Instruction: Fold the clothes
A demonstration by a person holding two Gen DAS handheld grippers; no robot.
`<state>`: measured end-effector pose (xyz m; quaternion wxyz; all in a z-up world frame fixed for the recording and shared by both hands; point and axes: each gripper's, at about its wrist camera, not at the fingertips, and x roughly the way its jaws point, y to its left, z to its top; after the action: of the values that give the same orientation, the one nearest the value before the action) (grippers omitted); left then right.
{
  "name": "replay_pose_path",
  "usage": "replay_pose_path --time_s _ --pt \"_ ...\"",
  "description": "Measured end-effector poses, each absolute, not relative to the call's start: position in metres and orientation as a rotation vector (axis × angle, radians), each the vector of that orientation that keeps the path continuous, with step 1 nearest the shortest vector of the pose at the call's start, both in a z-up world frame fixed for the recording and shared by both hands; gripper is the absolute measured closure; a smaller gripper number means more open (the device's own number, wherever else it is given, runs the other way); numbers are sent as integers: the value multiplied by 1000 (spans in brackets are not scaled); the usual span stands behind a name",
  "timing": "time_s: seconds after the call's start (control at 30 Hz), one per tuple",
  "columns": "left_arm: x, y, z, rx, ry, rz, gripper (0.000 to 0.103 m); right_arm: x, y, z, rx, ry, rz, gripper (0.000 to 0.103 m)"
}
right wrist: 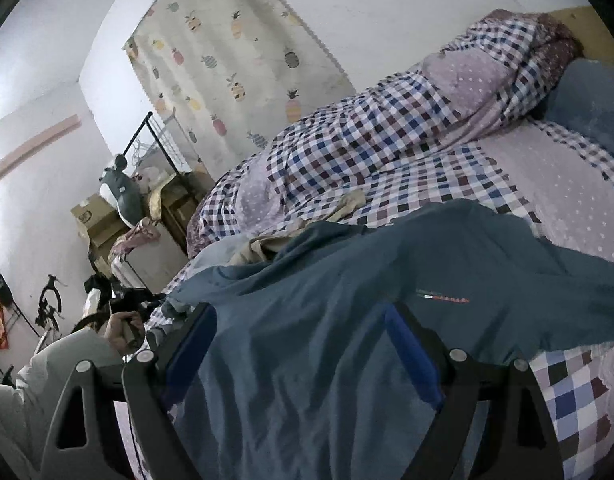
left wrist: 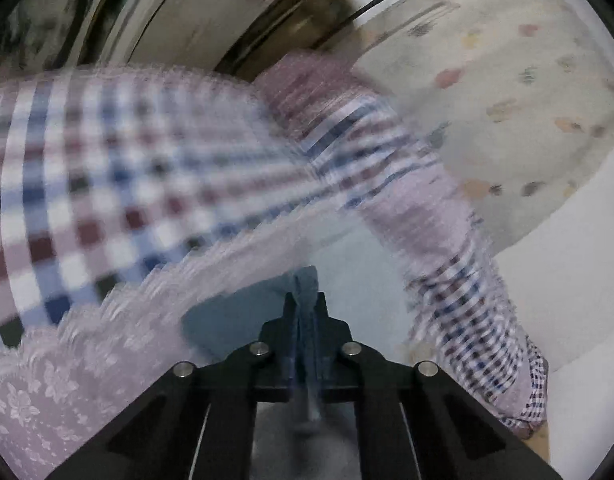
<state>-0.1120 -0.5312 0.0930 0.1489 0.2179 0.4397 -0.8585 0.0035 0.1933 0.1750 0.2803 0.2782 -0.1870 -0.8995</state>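
the blue shirt (right wrist: 347, 320) lies spread on the bed (right wrist: 567, 392), near its edge. left gripper (left wrist: 305, 304) is clamped on a shirt fold; right gripper (right wrist: 303, 344) gapes wide, shirt cloth between its fingers, unpinched. folding is starting; next, right must pinch cloth.

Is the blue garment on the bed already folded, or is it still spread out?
Spread out, not folded: the blue garment lies crumpled and open across the checkered bedcover, with no neat fold visible.
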Motion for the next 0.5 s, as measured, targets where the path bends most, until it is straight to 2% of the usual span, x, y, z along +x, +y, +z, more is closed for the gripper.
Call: replay_pose_path --time_s 0.07,0.17,0.23,0.27,0.33,0.43,0.5 --pt "-114 -503 130 525 1209 -2580 99 4 197 176 737 -507 -2413 13" --pt "-121 -417 184 510 1063 -2850 100 6 202 177 715 -515 -2416 13" --pt "-118 -340 210 543 895 -3090 100 7 206 178 705 -531 -2419 13" --pt "-113 -295 218 582 745 -3214 100 8 208 179 699 -540 -2421 13" --pt "-102 -206 215 725 439 -3422 99 9 215 180 687 -558 -2427 13" --pt "-91 -105 169 1054 137 -3514 99 9 226 181 680 -575 -2449 13" --pt "-87 -67 136 1220 1 -3484 99 7 236 178 688 -588 -2466 13"
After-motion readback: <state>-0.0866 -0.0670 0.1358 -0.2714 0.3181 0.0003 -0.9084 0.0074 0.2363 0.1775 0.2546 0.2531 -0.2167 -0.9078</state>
